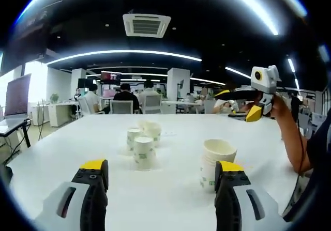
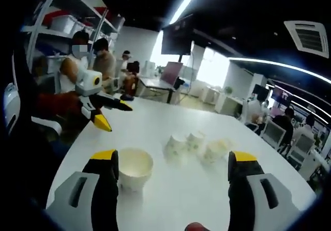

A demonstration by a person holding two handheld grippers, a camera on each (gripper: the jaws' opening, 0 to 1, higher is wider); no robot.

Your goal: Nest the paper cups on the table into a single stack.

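On the white table (image 1: 72,153) stands an upright stack of white paper cups (image 1: 216,164), just inside the right jaw of my open left gripper (image 1: 161,166). Further back sit three single cups (image 1: 144,152), rims down. My right gripper (image 1: 238,106) hangs open in the air beyond the stack, held by a hand. In the right gripper view, the stack (image 2: 134,168) stands by the left jaw of my open right gripper (image 2: 173,158). The loose cups (image 2: 195,140) lie past it, and my left gripper (image 2: 118,117) hovers open at the left.
An open office lies beyond the table, with seated people (image 1: 125,94), chairs and desks at the back. A person's arm (image 1: 292,133) reaches in over the table's right side. Shelving (image 2: 62,24) and more people stand behind the left gripper.
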